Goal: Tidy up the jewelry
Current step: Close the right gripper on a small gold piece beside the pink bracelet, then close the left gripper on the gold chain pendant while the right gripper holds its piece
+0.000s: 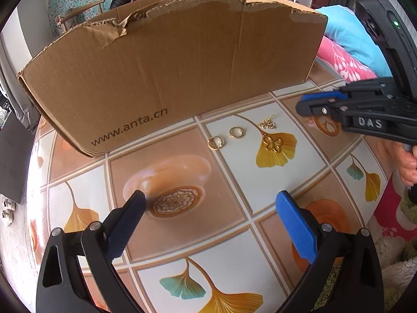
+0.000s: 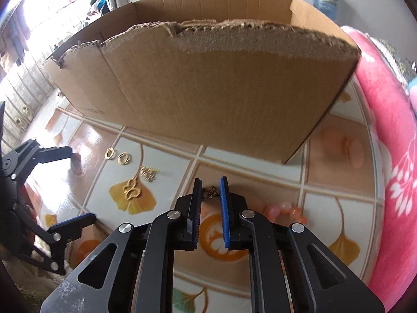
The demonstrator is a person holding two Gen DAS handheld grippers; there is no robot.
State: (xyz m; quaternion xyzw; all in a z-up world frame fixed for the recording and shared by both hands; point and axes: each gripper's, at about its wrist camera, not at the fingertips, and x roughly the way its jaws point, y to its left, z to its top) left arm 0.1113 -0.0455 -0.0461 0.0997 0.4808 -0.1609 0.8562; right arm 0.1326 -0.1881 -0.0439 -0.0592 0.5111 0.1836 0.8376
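Right gripper (image 2: 211, 191) pinches a small bronze butterfly charm (image 2: 210, 192) just in front of the torn cardboard box (image 2: 208, 88).

Its jaws stand narrow, pads against the charm's wings, low over the tiled tablecloth (image 1: 182, 234). The left gripper (image 1: 211, 203) hangs wide and empty, well back from the box. Two gold rings (image 1: 225, 137), a gold butterfly pendant (image 1: 272, 143) and a small chain piece (image 1: 267, 124) lie near the box's front wall, bare cloth around them.
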